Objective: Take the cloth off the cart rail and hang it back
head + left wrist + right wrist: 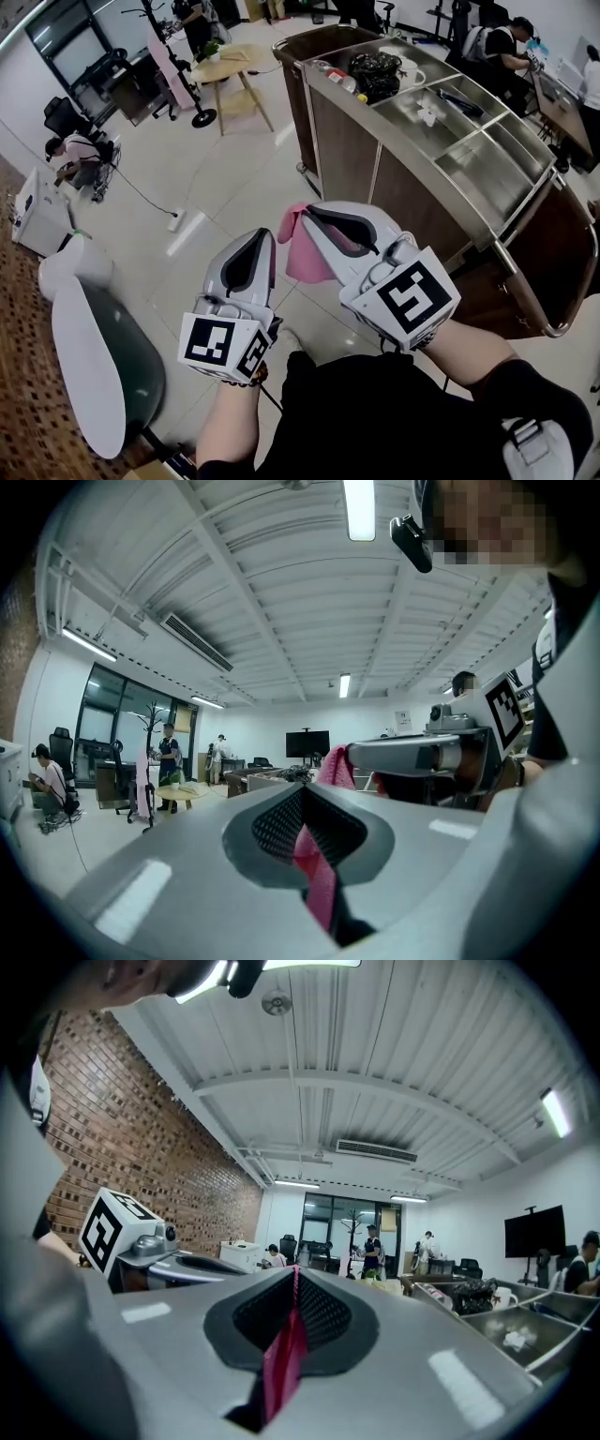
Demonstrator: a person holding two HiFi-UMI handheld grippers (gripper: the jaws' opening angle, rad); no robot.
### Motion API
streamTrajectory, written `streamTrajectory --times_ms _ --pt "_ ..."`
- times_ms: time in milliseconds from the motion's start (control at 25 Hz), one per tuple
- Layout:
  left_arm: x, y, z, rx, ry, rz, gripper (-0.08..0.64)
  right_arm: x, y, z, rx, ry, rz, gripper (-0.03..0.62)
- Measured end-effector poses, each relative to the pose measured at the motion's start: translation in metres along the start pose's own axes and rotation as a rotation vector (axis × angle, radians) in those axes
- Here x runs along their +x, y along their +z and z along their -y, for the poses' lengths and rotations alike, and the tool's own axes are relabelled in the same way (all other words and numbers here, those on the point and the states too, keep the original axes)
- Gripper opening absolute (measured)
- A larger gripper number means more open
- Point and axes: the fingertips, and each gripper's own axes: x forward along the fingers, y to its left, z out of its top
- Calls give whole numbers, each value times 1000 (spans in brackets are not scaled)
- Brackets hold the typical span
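While left gripper [263,236], right gripper [315,212] pinch cloth [298,255], cart [345,150] beside (jaws closed)

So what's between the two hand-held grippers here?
The pink cloth, bunched between them and pinched in the jaws of both the left hand-held gripper and the right hand-held gripper. The head view shows it best.

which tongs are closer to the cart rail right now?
Right. The right tongs, shut on the pink cloth, are left of the cart rail in the head view; the left tongs grip the same cloth farther left still.
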Motion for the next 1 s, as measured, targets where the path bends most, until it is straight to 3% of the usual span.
streamTrajectory --times_ms 280,760,1000 --pt "38 -28 -70 5 -44 -3 3 73 -18 29 -16 -45 7 11" --pt "3 -7 -195 3 -140 -17 3 190 7 -24 -17 -138 -3 11" --pt "-2 -3 -238 0 -151 -4 3 230 8 -34 -29 -164 -7 11"
